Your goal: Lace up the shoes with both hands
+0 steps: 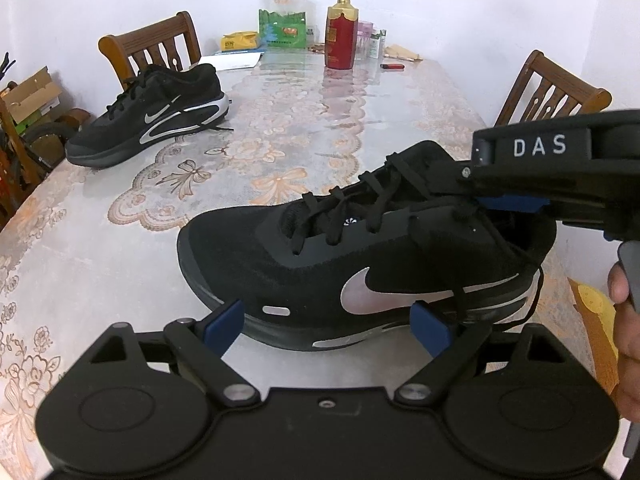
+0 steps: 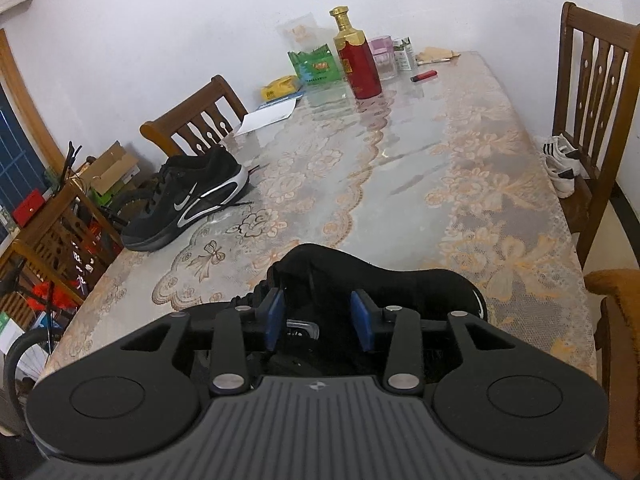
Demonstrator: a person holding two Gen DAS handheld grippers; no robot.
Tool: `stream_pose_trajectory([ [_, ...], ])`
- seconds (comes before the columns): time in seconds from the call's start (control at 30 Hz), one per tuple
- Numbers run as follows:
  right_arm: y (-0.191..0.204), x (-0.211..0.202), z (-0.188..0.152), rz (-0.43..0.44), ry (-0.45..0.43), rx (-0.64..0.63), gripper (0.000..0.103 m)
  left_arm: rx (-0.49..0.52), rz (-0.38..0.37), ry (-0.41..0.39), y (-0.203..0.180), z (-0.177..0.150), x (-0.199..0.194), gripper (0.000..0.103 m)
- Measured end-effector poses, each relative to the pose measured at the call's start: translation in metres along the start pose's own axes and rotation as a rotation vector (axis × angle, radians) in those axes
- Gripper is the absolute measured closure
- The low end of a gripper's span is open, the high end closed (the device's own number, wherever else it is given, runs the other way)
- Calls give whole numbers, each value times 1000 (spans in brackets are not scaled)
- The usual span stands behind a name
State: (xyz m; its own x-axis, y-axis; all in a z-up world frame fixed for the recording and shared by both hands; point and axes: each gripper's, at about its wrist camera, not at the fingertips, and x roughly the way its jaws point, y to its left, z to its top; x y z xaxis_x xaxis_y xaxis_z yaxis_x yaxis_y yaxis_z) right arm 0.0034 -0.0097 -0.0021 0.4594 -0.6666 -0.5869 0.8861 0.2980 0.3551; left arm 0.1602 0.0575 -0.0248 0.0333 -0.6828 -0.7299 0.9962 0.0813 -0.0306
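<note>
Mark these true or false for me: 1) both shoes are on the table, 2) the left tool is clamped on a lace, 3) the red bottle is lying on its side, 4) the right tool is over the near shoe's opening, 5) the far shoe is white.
1) True: the near shoe and the far shoe both sit on the table.
2) False: the left tool stands wide open beside the near shoe's sole, pads pressing on nothing.
3) False: the red bottle stands upright.
4) True: the right tool is open over the collar area.
5) False: it is black with a silver swoosh.
</note>
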Motion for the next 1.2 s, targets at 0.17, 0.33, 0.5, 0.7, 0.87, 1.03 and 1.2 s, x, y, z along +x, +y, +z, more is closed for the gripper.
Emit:
stream_pose_trajectory([
  [0.17, -3, 2, 0, 5, 0, 4, 65, 9, 1, 3, -1, -1, 1, 14],
  [0.33, -3, 5, 1, 28, 9, 6, 78, 4, -1, 7, 1, -1, 2, 14],
  [0.5, -4, 5, 2, 42, 19, 37, 78, -1, -1, 6, 3, -1, 3, 14],
  [0.7, -7, 0, 3, 46, 26, 36, 78, -11, 0, 9, 6, 0, 5, 14],
  [0.87, -8, 2, 0, 46, 33, 27, 86, -10, -3, 12, 4, 0, 6, 14],
  [1.03, -6, 5, -1, 59, 32, 8, 99, 9, 2, 11, 1, -2, 6, 14],
  [1.2, -2, 8, 1, 59, 10, 7, 99, 12, -1, 11, 1, -2, 6, 14],
])
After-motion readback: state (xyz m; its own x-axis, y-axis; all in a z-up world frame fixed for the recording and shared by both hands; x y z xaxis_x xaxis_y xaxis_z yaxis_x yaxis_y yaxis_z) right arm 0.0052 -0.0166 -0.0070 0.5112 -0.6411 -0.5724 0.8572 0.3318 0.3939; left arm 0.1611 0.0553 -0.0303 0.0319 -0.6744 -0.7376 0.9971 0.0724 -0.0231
